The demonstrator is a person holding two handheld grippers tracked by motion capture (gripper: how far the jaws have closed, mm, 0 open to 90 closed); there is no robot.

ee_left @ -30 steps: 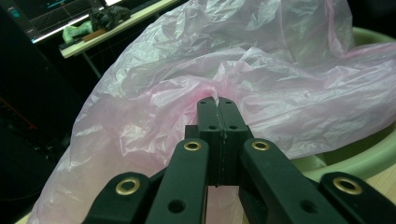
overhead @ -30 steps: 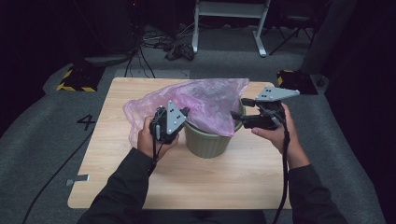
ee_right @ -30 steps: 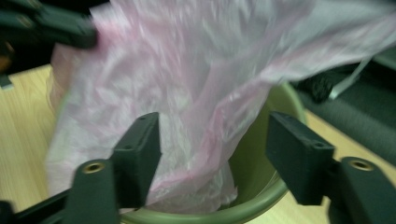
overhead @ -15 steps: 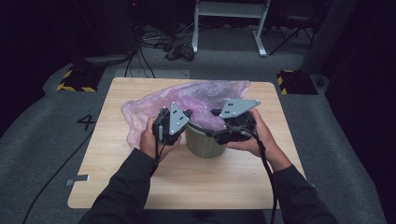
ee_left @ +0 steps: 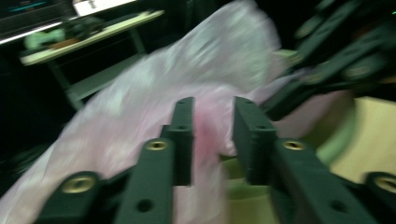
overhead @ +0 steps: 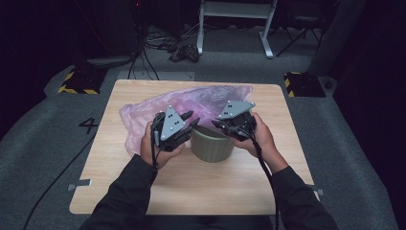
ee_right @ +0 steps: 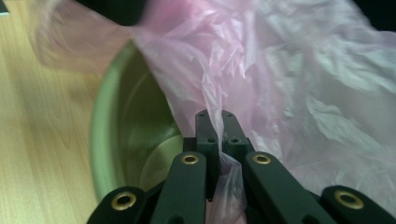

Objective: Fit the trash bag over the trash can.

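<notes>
A pale green bin stands mid-table, and a thin pink plastic bag lies crumpled behind it and over its far rim. My left gripper is at the bin's left rim. Its jaws have just been opening and stand apart in the left gripper view, left gripper, with loose pink bag film between them. My right gripper is at the bin's right rim. Its jaws have just been closing and are shut on a fold of the pink bag, right gripper, above the bin.
The wooden table carries the bin and the bag, with bare wood towards the front. Grey carpet surrounds it. A white stand, cables and yellow-black floor blocks lie beyond the far edge.
My right hand has moved left and slightly down, from beside the bin to its rim and the bag. The left hand has stayed where it was.
</notes>
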